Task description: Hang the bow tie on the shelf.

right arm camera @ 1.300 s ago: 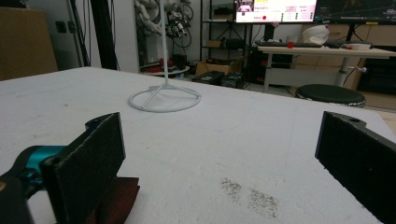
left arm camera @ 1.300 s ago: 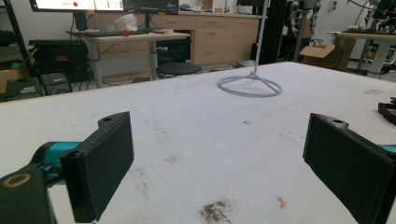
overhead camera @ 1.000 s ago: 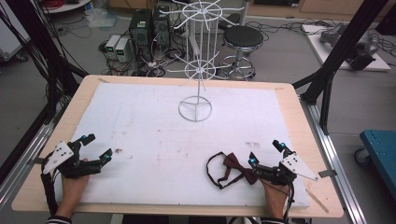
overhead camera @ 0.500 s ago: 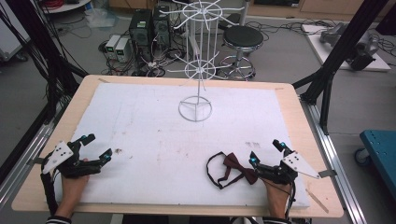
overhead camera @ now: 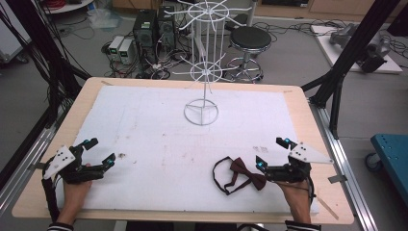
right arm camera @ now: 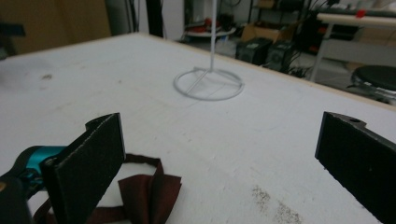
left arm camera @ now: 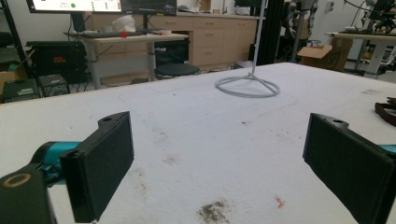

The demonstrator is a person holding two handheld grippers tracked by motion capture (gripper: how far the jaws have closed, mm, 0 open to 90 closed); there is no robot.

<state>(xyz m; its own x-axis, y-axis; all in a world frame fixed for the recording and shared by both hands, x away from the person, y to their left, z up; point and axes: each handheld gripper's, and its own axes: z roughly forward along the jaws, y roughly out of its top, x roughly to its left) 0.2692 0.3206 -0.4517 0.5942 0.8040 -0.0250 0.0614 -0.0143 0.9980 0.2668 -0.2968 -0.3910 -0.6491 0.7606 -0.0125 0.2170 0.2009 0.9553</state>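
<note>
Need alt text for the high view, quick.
A person's two open grippers rest at the near edge of a white-covered table: the right gripper beside a dark red bow tie, the left gripper apart. A white wire rack stands at the far centre.

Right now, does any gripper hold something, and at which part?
Nothing is held. The left gripper and the right gripper are both open; the bow tie lies on the table beside the right one.

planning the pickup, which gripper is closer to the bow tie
Right. The right gripper sits open just beside the bow tie, at its right end. The left gripper is open far across the white mat, near the left edge.
</note>
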